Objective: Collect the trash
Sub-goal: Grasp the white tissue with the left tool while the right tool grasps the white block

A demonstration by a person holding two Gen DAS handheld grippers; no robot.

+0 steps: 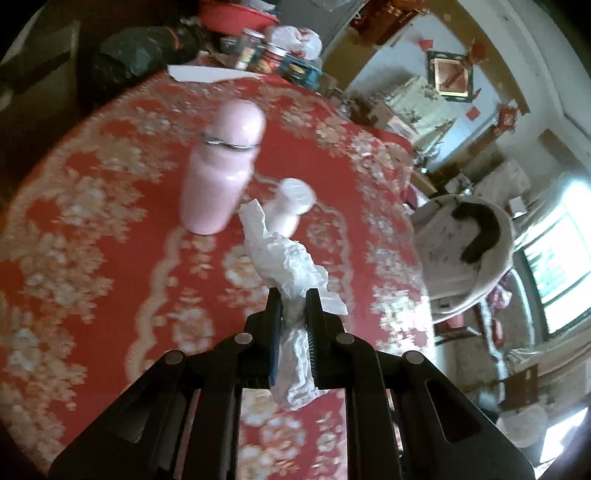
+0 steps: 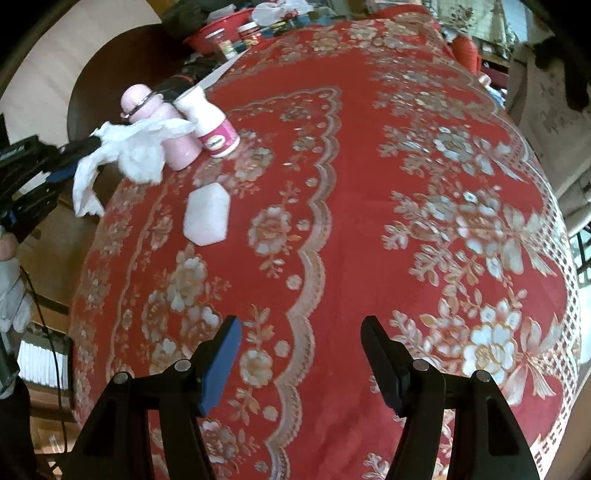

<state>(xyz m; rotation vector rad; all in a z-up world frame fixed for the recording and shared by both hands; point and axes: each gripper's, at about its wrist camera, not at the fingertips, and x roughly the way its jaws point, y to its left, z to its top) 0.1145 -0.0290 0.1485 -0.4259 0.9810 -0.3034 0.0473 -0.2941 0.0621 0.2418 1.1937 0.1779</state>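
Tissue pinched in left gripper, lifted off bench.

Bench (image 2: 369,184) under red floral cloth: right half bare and wide, far edge crowded with jars (image 2: 221,40) and a red bowl (image 1: 236,18). Left gripper (image 1: 293,295) clamped tight on crumpled white tissue (image 1: 280,258), which hangs clear of the cloth, ends trailing both sides of the pads. Just beyond it stand a pink flask (image 1: 218,177) and a small white bottle (image 2: 210,122), close together, nearest obstacles. Pale pink flat packet (image 2: 207,214) lies on cloth below them. Right gripper (image 2: 301,350) jaws apart, nothing between, over bare cloth. Chair (image 1: 465,251) beside bench edge.
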